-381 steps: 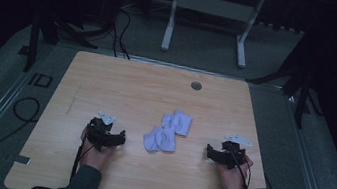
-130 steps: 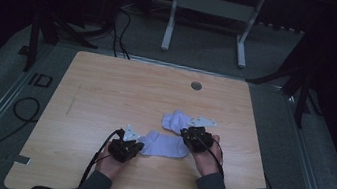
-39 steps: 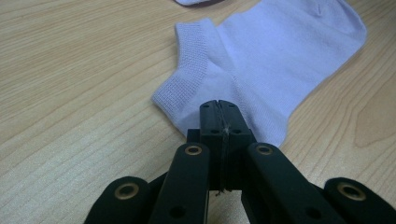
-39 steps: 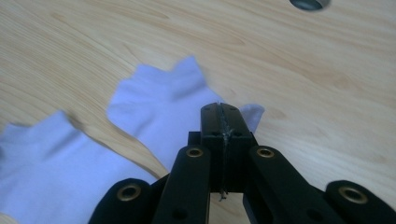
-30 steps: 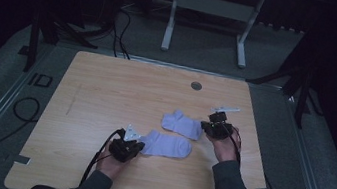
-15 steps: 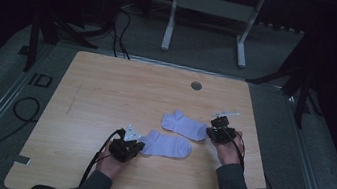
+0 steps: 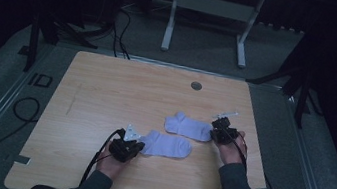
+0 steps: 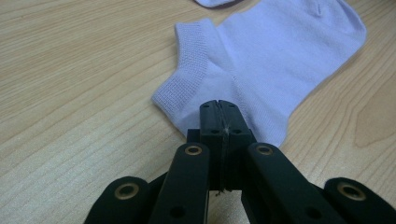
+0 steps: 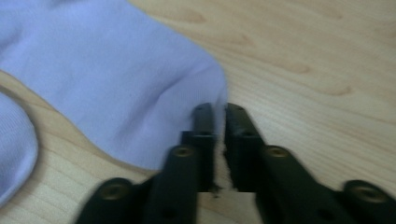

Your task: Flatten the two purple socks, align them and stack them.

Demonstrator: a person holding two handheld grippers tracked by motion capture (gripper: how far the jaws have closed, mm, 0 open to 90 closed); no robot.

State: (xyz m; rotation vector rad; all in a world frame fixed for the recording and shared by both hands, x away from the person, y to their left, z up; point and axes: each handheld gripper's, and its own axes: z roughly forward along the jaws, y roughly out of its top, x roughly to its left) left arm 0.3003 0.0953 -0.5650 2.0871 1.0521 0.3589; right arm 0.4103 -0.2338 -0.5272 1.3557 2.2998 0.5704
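Two pale lavender ankle socks lie flat on the wooden table [image 7: 105,95]. My left gripper [image 7: 137,146] is shut on the heel edge of the near sock [image 7: 169,145], and in the left gripper view the sock [image 8: 271,56] spreads out beyond the closed jaws of that gripper [image 8: 218,114]. At the toe end of the far sock [image 7: 187,126] sits my right gripper [image 7: 214,131]. Its jaws have just been opening. In the right gripper view a narrow gap shows in the right gripper [image 9: 216,119], with the sock's [image 9: 116,84] toe edge still lying in it.
A round cable hole [image 7: 196,85] sits near the table's far edge. Beyond the table stands a white-legged frame [image 7: 170,19], with cables [image 7: 121,22] on the dark floor. The other sock's edge [image 8: 215,2] peeks in at the top of the left gripper view.
The bunched socks were drawn apart and laid flat. Over the last second my right gripper sank a little to the table with the far sock's toe, and its jaws parted. My left gripper stayed put.
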